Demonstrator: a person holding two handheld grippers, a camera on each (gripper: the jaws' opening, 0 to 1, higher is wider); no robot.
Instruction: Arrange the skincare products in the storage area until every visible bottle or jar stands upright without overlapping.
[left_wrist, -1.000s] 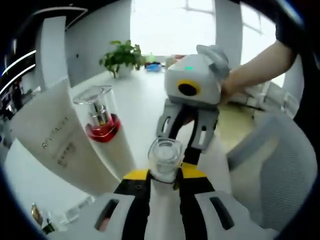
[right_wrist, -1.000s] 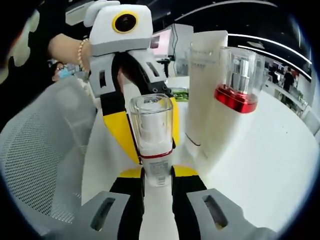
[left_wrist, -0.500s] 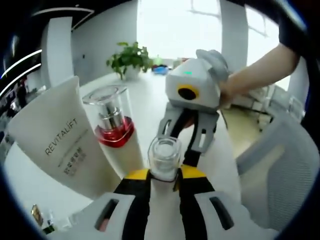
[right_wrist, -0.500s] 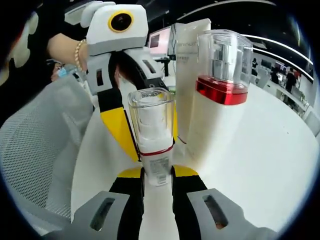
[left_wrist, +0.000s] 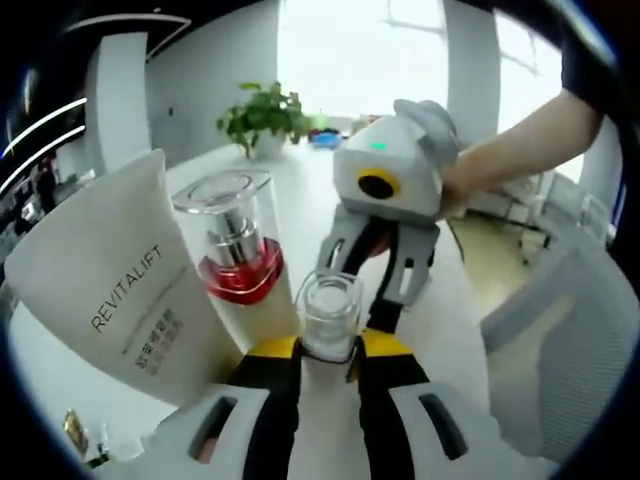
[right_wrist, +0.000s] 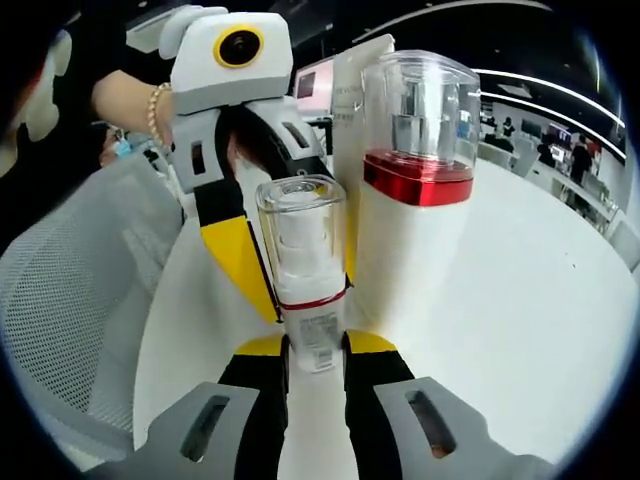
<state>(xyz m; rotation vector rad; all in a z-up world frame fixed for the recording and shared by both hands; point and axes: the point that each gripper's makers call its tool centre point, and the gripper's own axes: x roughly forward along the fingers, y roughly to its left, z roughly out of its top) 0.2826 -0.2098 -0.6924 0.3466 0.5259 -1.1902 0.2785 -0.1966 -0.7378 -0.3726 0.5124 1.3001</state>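
1. White counter (right_wrist: 520, 300) fills the middle of a bright office; a potted plant (left_wrist: 262, 112) stands far back by the windows and a grey mesh chair (right_wrist: 70, 300) sits beside the work.
2. Both tongs hold one small clear-capped bottle (right_wrist: 302, 262) from opposite sides. The right tongs (right_wrist: 315, 350) are clamped on its labelled lower body; the left tongs (left_wrist: 322, 352) are closed on it just below the cap.
3. The bottle is upright in the right gripper view, and I cannot tell whether its base touches the counter.
4. Just beside it stands a taller pump bottle (left_wrist: 240, 262) with a red collar under a clear cap, and behind that a white tube (left_wrist: 115, 290) printed REVITALIFT, standing on end.
5. The step in hand appears to be setting the small bottle down. Lower it vertically and keep a visible gap from the pump bottle.
6. Release one pair of tongs first and steady with the other; a sideways pull on opening could tip it into its neighbour.
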